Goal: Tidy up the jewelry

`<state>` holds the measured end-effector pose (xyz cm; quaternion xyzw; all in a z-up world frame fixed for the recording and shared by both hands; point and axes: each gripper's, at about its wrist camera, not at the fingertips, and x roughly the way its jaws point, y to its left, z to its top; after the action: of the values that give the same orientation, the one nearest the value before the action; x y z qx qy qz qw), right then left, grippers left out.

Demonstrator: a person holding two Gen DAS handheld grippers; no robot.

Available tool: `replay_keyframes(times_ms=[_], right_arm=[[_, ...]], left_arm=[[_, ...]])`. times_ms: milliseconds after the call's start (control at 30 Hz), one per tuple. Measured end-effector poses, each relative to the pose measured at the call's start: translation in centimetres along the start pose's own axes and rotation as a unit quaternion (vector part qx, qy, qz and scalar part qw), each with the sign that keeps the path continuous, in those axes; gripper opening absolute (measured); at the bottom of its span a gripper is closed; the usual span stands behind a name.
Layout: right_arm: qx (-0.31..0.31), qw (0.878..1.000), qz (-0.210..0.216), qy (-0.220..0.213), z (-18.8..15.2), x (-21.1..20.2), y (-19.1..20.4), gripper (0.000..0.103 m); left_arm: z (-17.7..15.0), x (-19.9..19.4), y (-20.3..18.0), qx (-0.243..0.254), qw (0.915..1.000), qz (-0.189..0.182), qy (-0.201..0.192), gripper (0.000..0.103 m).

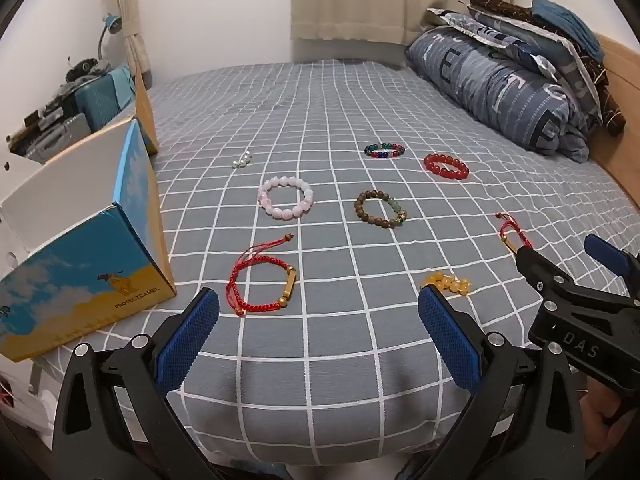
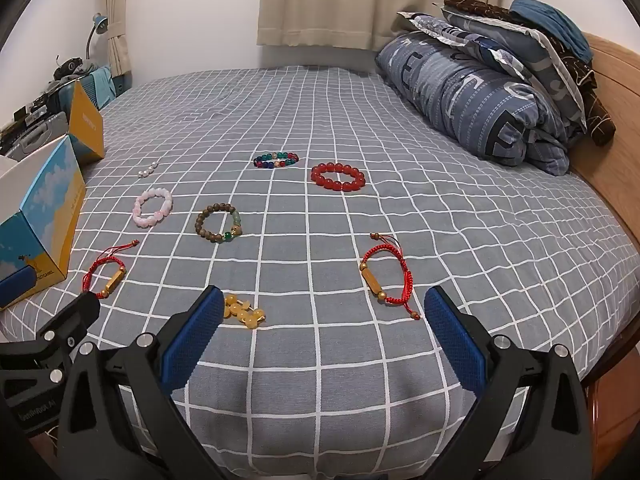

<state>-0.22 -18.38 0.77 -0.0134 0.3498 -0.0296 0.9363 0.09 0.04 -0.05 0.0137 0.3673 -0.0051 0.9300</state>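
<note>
Gridded grey bedding carries the jewelry we must sort. Nearest our left tongs (image 1: 318, 324) lies a red cord bracelet (image 1: 262, 280), its gold bar running away from us, tails trailing toward the box (image 1: 84, 264). Both tongs, right tongs (image 2: 324, 326) too, gape empty, apparently ready. Other bracelets are spread apart, likely for single picks.

The left hand-held gripper (image 1: 318, 312) hovers low over the bed's near edge, jaws spread wide and empty. The right hand-held gripper (image 2: 322, 310) sits beside it, equally wide and empty.
</note>
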Motion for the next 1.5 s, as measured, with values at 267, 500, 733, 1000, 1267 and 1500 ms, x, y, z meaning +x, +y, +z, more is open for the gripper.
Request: replay_keyframes(times_ms=[267,500,733,1000,1267,1500], right_arm=[[0.0,1.0,-0.001,-0.001,-0.04,-0.11,0.1,0.096],[0.0,1.0,-0.001,0.0,-0.09,0.05,0.31,0.096],[0.0,1.0,-0.003,0.0,-0.1,0.0,0.28,0.096],[0.002,1.0,-0.003,0.003,-0.03,0.02,-0.15,0.096],[0.002,1.0,-0.002,0.002,-0.02,-0.02,-0.15,0.096],[0.001,1.0,-0.003,0.001,0.0,0.04,-0.18,0.096]], left_arm=[[0.28,0.18,0.53,-0.005,0.9999,0.013,0.007,0.097],[-0.15,-0.05,-0.14,0.007,1.0,0.005,-0.005,0.097],[-0.18,0.03,-0.13,0.006,1.0,0.006,-0.003,0.097],[-0.15,0.21,0.0,0.002,1.0,0.006,0.002,0.097],[-0.13,0.15,0.21,-0.002,1.0,0.005,0.0,0.097],[-0.18,0.17,0.18,-0.002,1.0,-0.004,0.005,0.097]])
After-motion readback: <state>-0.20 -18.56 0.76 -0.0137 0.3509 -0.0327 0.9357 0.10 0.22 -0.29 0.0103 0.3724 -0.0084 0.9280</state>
